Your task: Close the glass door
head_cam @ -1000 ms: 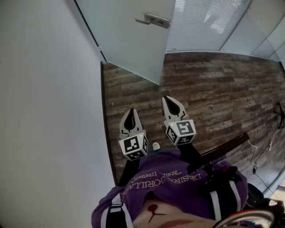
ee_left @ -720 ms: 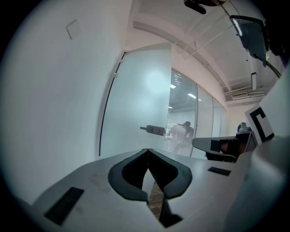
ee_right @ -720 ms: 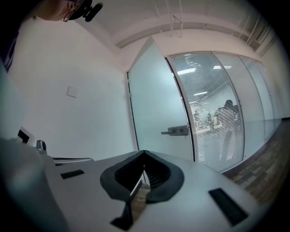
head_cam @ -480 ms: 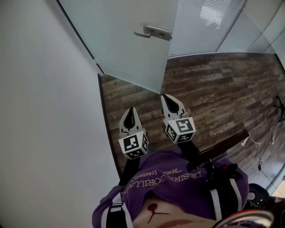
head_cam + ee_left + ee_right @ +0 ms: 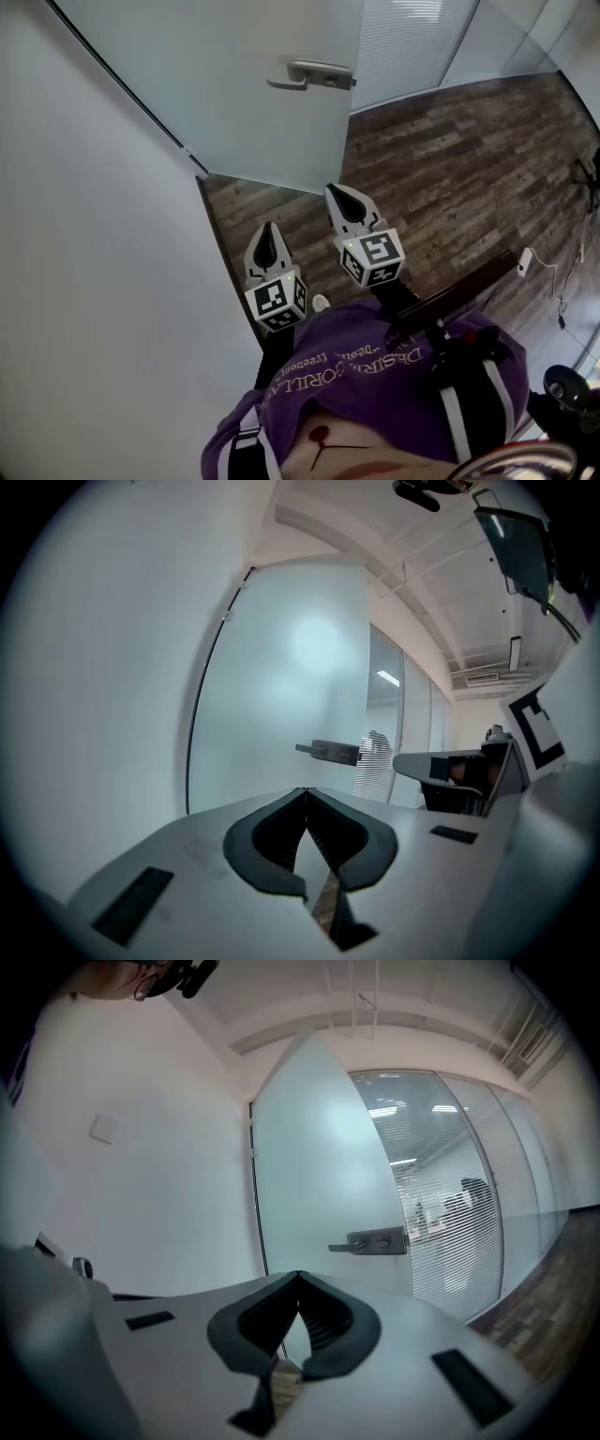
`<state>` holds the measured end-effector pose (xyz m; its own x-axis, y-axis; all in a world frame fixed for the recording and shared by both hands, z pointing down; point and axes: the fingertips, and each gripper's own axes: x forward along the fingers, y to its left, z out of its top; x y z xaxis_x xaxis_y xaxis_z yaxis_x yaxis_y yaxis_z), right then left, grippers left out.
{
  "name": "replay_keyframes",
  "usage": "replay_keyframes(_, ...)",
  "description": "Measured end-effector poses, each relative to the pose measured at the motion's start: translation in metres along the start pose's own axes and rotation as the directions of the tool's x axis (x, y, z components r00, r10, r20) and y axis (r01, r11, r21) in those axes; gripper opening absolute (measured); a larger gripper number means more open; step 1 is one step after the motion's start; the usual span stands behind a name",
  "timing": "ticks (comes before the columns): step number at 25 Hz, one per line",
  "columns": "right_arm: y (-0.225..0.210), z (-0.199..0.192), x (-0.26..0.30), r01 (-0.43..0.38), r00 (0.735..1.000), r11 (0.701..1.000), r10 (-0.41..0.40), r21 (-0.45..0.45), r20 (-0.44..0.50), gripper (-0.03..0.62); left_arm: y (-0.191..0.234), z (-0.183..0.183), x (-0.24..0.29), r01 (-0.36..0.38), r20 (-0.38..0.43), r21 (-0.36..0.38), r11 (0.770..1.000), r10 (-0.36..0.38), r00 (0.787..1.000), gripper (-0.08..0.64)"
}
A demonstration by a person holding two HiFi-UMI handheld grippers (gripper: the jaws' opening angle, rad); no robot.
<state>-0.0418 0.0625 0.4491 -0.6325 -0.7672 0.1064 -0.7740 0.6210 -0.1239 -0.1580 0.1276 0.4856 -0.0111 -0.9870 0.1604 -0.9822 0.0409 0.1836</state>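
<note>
Item: glass door (image 5: 253, 84), frosted, standing ajar at an angle to the white wall (image 5: 94, 281). In the head view it sits at 12 o'clock from both grippers, its bottom edge clear of their tips. The hinge side runs along the wall at approx. 10 o'clock. Metal lever handle (image 5: 314, 75) on the free edge, at 12 to 1 o'clock, untouched. Left gripper (image 5: 269, 230): jaws pressed together tip to tip, nothing between them, held roughly level and aimed at the door; wall just beside it at 9 o'clock. Right gripper (image 5: 334, 191): jaws likewise together and empty, pointed toward the door's free edge, with the handle ahead and slightly right in its own view. The two grippers are side by side, apart, right one farther fwd. Wood-plank floor (image 5: 450, 159) at 2 to 4 o'clock. Glass partition w/ horizontal blinds (image 5: 412, 37) behind the door at 1 o'clock. Person's purple shirt (image 5: 375, 375) at 6 o'clock.
</note>
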Motion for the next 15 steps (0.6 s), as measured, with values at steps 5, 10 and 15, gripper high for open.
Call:
replay_keyframes(5, 0.0, -0.006, 0.023, 0.019, 1.0, 1.0, -0.019, 0.002, -0.016, -0.011, 0.015, -0.001, 0.019, 0.027, -0.019, -0.006, 1.0, -0.028, 0.999, 0.002)
replay_keyframes(10, -0.009, -0.013, 0.047, 0.03, 0.999, 1.0, -0.029, 0.005, -0.041, -0.011, 0.021, -0.004, 0.042, 0.048, -0.035, -0.017, 0.999, -0.049, 0.998, 0.002)
replay_keyframes(15, -0.026, -0.009, 0.073, 0.016, 0.999, 1.0, -0.016, 0.005, -0.049, -0.011, 0.012, 0.009, 0.075, 0.111, 0.025, -0.014, 0.994, -0.111, 0.994, 0.002)
